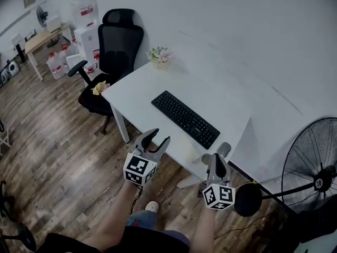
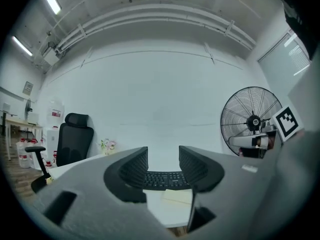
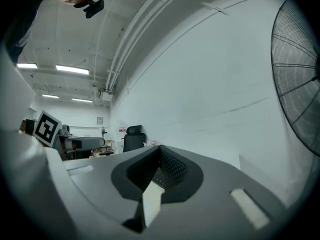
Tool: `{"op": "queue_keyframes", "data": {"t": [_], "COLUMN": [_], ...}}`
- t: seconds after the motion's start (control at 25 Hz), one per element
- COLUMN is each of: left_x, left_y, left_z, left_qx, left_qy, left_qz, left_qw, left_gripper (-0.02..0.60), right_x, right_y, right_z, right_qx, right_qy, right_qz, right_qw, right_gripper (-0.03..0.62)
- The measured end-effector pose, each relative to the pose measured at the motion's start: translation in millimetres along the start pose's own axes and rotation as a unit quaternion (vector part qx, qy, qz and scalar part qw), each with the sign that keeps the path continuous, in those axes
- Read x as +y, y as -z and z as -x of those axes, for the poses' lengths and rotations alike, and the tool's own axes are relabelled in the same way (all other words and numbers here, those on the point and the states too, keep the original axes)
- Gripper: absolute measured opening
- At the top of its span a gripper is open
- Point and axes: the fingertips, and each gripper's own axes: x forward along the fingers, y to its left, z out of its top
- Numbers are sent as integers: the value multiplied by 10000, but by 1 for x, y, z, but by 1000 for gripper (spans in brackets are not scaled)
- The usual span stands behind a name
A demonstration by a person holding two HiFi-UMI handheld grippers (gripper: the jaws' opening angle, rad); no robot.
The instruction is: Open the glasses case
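A pale cream, flat case (image 1: 186, 147) lies on the white table (image 1: 158, 86) near its front edge, just in front of the black keyboard (image 1: 185, 118). It looks closed. My left gripper (image 1: 157, 140) hovers off the table's front edge, left of the case, open and empty. In the left gripper view the case (image 2: 176, 196) shows low between the spread jaws of that gripper (image 2: 163, 168). My right gripper (image 1: 216, 159) is held at the table's front right corner, shut with nothing in it. The right gripper view shows its jaws (image 3: 160, 159) pressed together.
A small grey rounded thing (image 1: 224, 149) sits by the table's right corner, near the right gripper. A pot of flowers (image 1: 159, 57) stands at the far end. A black office chair (image 1: 113, 51) is at the left, a standing fan (image 1: 315, 167) at the right.
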Motion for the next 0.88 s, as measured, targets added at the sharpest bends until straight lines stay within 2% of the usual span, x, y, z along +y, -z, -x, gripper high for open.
{"op": "queue_keyframes", "data": {"t": [0.4, 0.88], "left_x": [-9, -18], "left_y": [0, -3], "left_z": [-51, -76], "left_qx": [29, 116], "left_qy": [482, 495], "left_qz": [9, 11], "left_qw": [9988, 9987], "left_gripper": [187, 187], "right_x": [-30, -51], "right_y": [-13, -22], "right_z": [-18, -28], "right_qx": [-77, 14], "right_qy": [386, 392], "right_qz": [71, 47], "right_qw": [9992, 9992], "right_gripper": [8, 8]}}
